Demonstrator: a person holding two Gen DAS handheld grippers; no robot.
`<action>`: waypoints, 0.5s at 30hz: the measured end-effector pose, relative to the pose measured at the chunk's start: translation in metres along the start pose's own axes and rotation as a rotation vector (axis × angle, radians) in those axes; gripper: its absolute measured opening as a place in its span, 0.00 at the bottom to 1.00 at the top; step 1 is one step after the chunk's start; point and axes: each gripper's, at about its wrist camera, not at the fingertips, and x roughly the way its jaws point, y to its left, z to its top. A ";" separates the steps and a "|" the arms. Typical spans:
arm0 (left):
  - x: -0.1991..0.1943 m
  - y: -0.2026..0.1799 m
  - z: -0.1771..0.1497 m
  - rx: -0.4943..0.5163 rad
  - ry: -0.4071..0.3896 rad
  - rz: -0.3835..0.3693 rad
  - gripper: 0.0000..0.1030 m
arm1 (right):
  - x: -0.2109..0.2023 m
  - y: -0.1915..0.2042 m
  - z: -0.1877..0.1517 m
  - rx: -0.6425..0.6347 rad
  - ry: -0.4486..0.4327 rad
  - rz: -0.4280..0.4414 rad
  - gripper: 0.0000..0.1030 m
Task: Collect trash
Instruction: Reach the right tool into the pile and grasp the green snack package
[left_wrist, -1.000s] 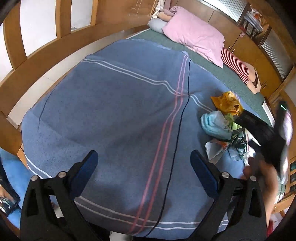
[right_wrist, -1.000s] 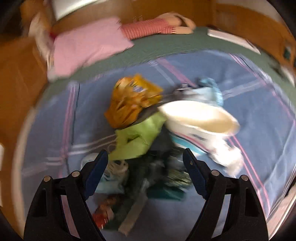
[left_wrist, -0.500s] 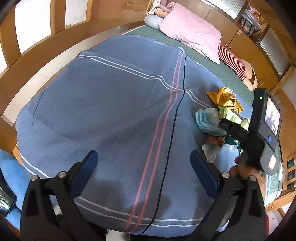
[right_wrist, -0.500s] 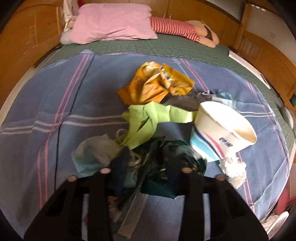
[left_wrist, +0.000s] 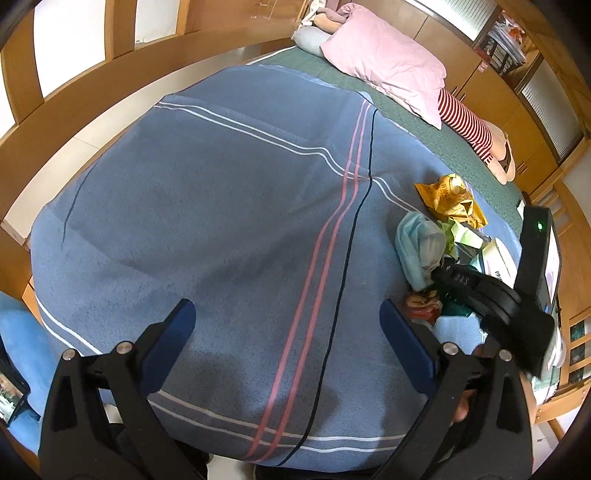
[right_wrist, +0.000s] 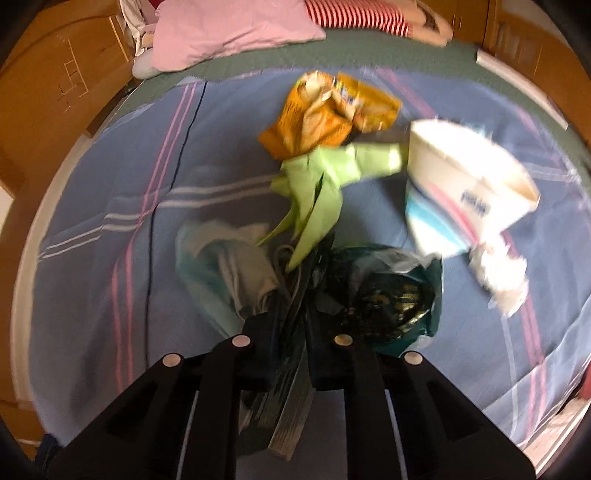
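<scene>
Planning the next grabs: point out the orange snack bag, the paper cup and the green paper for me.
orange snack bag (right_wrist: 325, 110), right wrist view, on its crumpled middle.
paper cup (right_wrist: 458, 192), right wrist view, on its striped side wall.
green paper (right_wrist: 325, 177), right wrist view, on its folded centre.

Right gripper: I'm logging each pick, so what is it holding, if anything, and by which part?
The right gripper is closing on a dark, flat wrapper from the trash pile, gripped mid-length. The left gripper is open and holds nothing.
</scene>
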 end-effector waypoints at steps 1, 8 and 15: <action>0.000 0.000 0.000 -0.001 0.002 -0.001 0.96 | -0.001 -0.001 -0.002 0.009 0.009 0.018 0.14; 0.000 0.002 0.000 -0.016 0.003 0.002 0.96 | -0.014 0.001 -0.018 0.020 0.034 0.107 0.14; 0.001 0.001 -0.002 -0.015 0.011 0.002 0.96 | -0.031 -0.001 -0.032 0.023 0.007 0.171 0.14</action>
